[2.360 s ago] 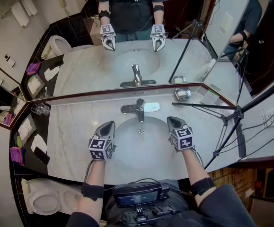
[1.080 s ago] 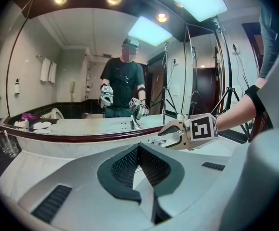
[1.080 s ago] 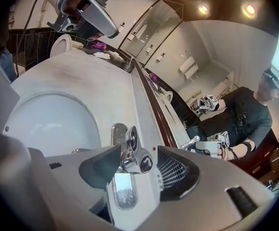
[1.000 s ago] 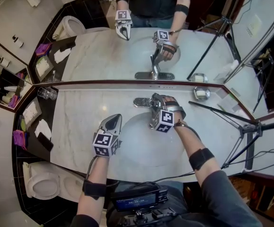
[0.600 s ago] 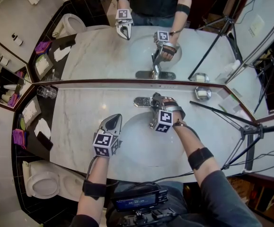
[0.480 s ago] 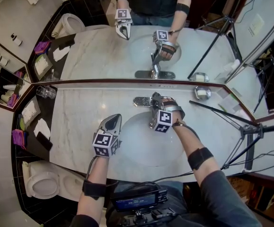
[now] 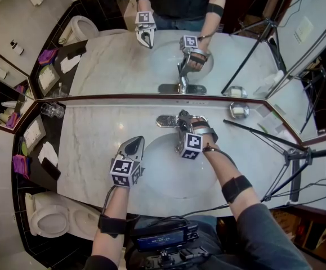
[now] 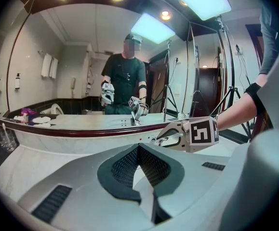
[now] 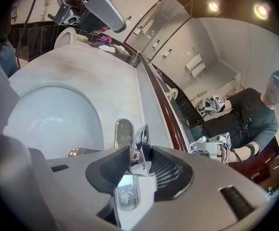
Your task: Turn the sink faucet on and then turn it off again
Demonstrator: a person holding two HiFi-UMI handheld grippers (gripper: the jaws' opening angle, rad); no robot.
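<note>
Right gripper view, nearest first: the right gripper (image 9: 138, 159) has just been closing its grey jaws. Their ribbed pads now pinch the polished chrome faucet lever (image 9: 140, 146) from both sides. That grip probably lets the wrist lift or swing the lever to start the water. Past the jaws lies the white oval sink basin (image 9: 52, 119), set in the pale marble counter (image 9: 105, 76). Farthest off is the wall mirror (image 9: 202, 57).

This close view alone shows the pads meeting metal. In the head view the right gripper (image 7: 182, 125) covers the lever, so only its place at the faucet behind the basin (image 7: 157, 170) can be read. The head view adds the whole layout. The left gripper (image 7: 133, 145) hangs at the basin's left rim, apart from the faucet, seemingly parked out of the working hand's way.

The left gripper view settles that gripper's state: the left gripper (image 8: 139, 150) has its jaws together with nothing between them. It also shows the right gripper (image 8: 178, 136) side-on. No stream of water shows anywhere, so turning on looks not yet done.
</note>
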